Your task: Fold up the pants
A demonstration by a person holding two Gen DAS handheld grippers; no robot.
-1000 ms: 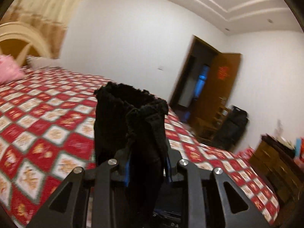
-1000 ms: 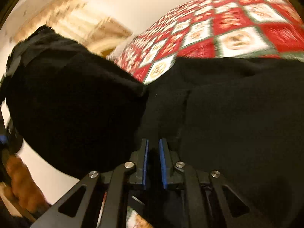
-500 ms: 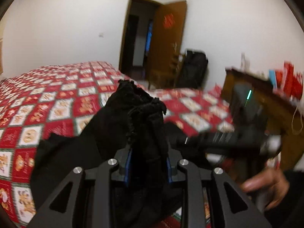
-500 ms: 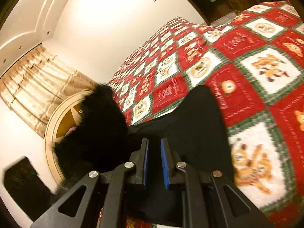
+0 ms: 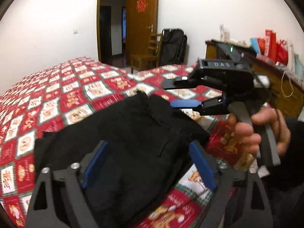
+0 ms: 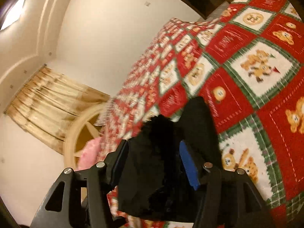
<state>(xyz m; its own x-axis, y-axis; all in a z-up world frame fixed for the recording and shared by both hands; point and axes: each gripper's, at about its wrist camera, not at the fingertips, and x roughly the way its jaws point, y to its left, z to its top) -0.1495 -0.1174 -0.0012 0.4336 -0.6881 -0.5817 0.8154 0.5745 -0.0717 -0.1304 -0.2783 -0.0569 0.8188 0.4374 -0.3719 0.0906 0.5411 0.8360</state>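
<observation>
I have both jaws spread: my left gripper (image 5: 148,163) and right gripper (image 6: 153,161) each hang over the black pants (image 5: 123,142), gripping nothing. The pants lie bunched in a rough fold on the red patchwork bedspread (image 5: 76,98). I judge one fold laid, with squaring and probably another fold left.

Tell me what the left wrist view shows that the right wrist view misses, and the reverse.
Only the left wrist view shows the right hand-held gripper from outside, jaws apart, the hand holding it, the open door and a wooden chair. Only the right wrist view shows the curtain, the headboard and a pink pillow. Both show the black pants lying on the red patterned bedspread, between open fingers.
</observation>
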